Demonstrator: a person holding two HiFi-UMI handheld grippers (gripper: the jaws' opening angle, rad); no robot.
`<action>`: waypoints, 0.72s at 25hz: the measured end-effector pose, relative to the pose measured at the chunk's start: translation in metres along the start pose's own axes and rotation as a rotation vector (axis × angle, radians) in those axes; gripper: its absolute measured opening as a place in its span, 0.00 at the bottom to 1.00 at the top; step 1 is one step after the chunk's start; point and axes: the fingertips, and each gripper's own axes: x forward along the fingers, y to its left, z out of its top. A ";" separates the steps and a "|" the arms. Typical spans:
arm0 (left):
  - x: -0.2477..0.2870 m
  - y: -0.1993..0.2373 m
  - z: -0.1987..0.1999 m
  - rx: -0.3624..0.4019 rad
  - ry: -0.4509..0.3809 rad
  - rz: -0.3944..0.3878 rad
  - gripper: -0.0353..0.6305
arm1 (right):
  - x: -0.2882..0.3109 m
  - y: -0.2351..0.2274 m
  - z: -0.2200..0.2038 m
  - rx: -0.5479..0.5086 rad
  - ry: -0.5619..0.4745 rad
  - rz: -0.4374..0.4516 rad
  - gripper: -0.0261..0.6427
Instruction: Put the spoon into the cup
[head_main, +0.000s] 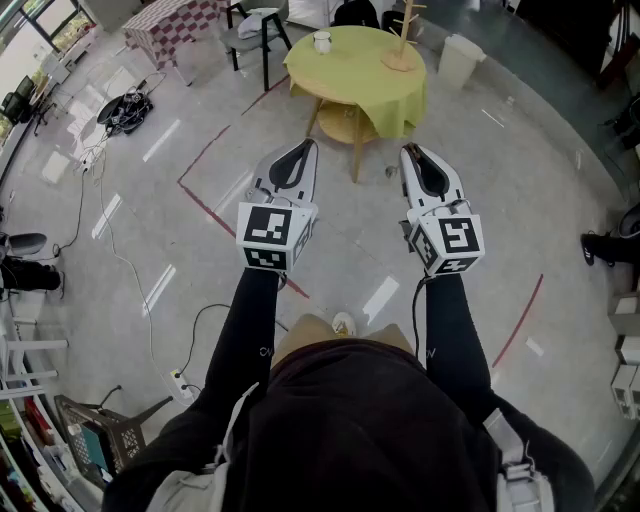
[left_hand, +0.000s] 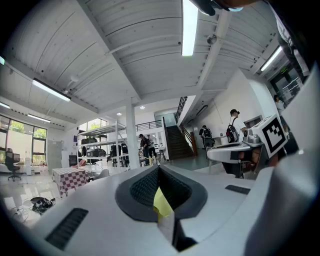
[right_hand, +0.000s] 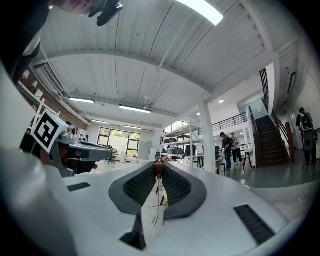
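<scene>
**Head view.** The left gripper (head_main: 308, 148) and right gripper (head_main: 411, 150) are held level and side by side above the floor. Both aim at a round desk (head_main: 350, 65) with a yellow-green cloth, well apart from them. A white cup (head_main: 322, 41) stands near the desk's far edge.

**Right gripper view.** The jaws are narrow and clamp the spoon (right_hand: 159, 171), its brown handle end at the jaw tips.

**Left gripper view.** The jaws meet at the tips, empty.

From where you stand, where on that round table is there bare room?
The table is bare across its middle and near edge, between the cup at far left and the wooden stand at right. Only its far part is occupied.
</scene>
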 end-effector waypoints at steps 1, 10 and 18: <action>-0.001 0.000 0.001 0.000 -0.003 0.000 0.08 | 0.000 0.000 0.000 0.002 0.001 0.001 0.13; 0.003 0.003 0.000 0.002 -0.002 0.012 0.08 | 0.008 -0.001 -0.003 0.012 -0.005 0.026 0.13; 0.005 0.024 0.000 0.009 0.003 0.026 0.08 | 0.031 0.014 -0.001 -0.045 -0.002 0.053 0.13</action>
